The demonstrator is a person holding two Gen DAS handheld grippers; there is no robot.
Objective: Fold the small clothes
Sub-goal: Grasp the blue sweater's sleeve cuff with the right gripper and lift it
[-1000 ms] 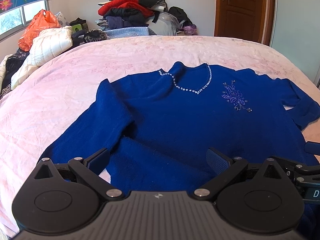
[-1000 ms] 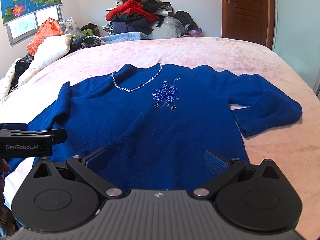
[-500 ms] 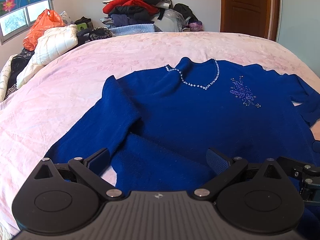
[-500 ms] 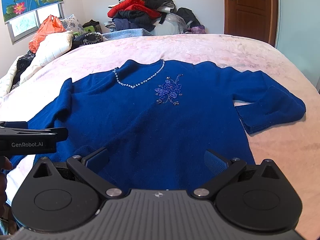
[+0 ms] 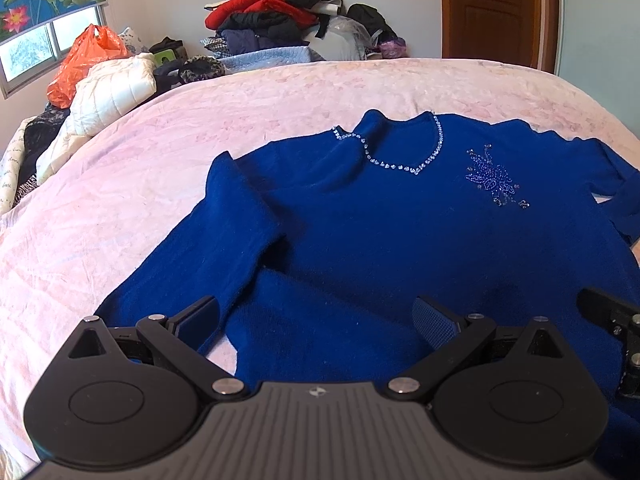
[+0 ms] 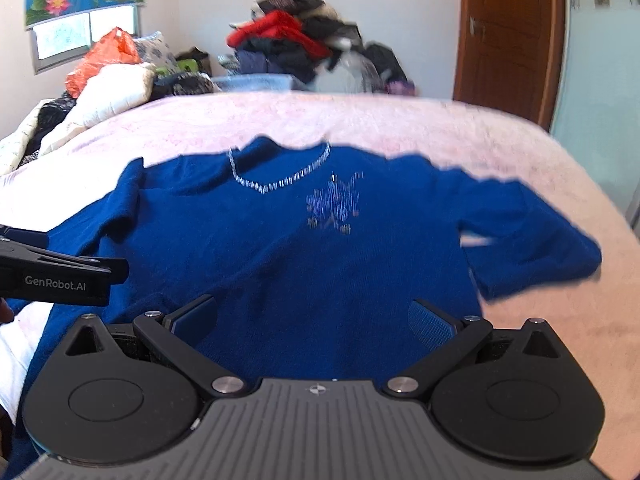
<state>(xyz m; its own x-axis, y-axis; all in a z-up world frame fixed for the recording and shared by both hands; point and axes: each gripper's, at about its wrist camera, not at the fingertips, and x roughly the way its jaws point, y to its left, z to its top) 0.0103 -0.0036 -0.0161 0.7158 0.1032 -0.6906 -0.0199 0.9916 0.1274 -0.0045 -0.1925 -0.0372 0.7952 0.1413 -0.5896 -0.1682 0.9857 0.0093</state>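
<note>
Both of your grippers, left gripper and right gripper, gape wide and hold nothing above the blue sweater, spread flat on the pink bed.

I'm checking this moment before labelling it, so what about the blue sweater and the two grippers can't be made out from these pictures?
- Sweater hem: hidden in both wrist views behind each gripper's own body.
- Sweater's right cuff: cut off by the right edge of the left wrist view.
- Flower beadwork: smeared by motion blur in the right wrist view.
- Right gripper and left gripper: both open, but whether they touch the fabric is unclear.
</note>
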